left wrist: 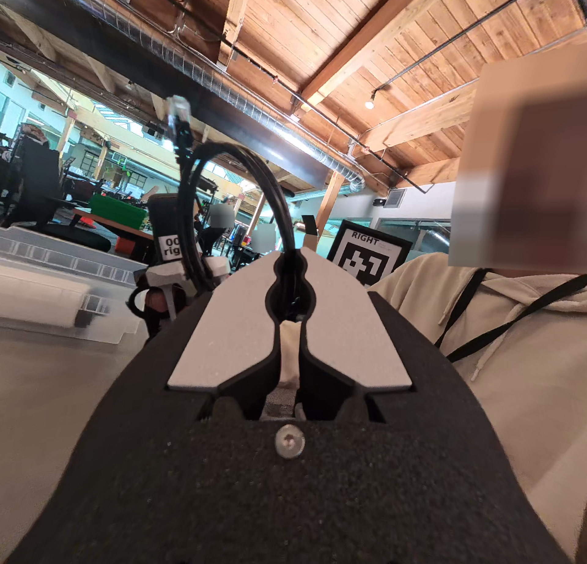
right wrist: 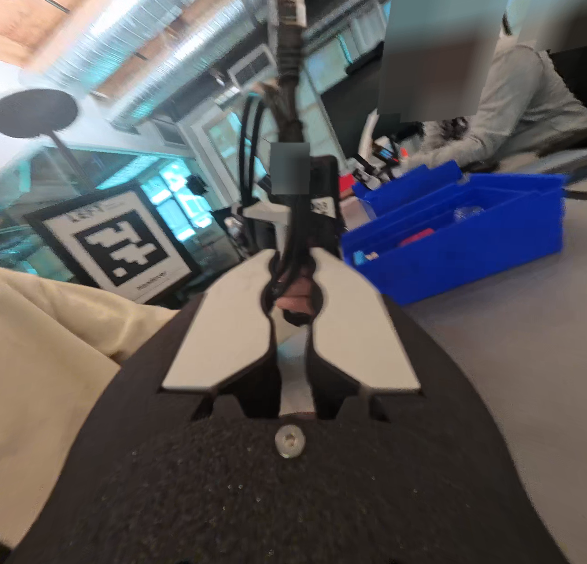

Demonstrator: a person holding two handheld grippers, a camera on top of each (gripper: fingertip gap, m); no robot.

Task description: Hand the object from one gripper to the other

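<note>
The black cable (left wrist: pixel 190 199) is coiled into a loop with a clear plug on its end sticking up toward the ceiling, and it's held up in the air between the two grippers, not on the table. The left gripper (left wrist: pixel 292 256) has its fingers pinched shut on one side of the loop. The right gripper (right wrist: pixel 293 254) has a narrow gap at its tips with cable strands running through it; that view is blurry, so I can't tell if it's actually squeezing. Under it all is a plain light grey table (right wrist: pixel 508 374) with a blue bin (right wrist: pixel 460 256) on one side and a clear plastic tub (left wrist: pixel 47 288) on the other. The room has a wood plank ceiling (left wrist: pixel 349 40) with beams and a silver duct (left wrist: pixel 190 62).
</note>
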